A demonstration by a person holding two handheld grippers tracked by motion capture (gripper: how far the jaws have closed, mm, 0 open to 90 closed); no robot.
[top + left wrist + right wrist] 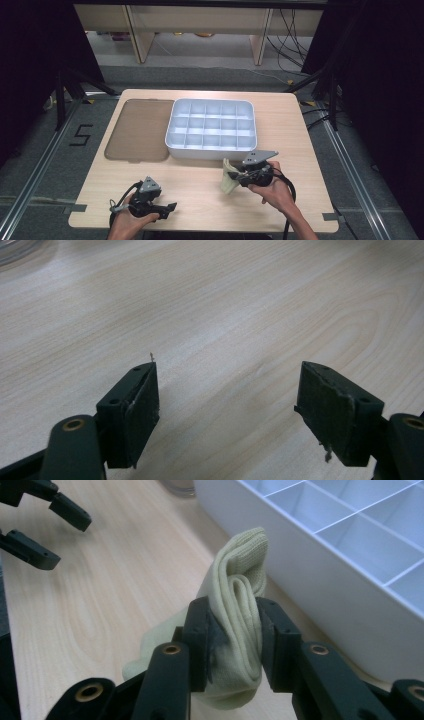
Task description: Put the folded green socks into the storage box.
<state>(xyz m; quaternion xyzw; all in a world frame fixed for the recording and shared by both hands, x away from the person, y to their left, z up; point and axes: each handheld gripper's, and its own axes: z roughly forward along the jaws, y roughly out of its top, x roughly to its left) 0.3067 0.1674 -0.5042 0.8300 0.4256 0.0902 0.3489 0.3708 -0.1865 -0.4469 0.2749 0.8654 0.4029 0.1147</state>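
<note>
A folded pale yellow sock (235,610) is pinched between the two black jaws of my right gripper (234,630), which is shut on it. In the high view the sock (229,178) hangs from the right gripper (239,176) just above the table, in front of the white divided tray (212,150). My left gripper (170,207) rests near the table's front left edge with its jaws apart. In the left gripper view its pads (142,410) stand wide over bare wood, and the left gripper (227,412) holds nothing.
The white tray has several bare compartments (360,535) and lies at the table's middle back. A brownish translucent lid (139,130) lies flat to its left. The wooden table (200,190) ends close behind both hands.
</note>
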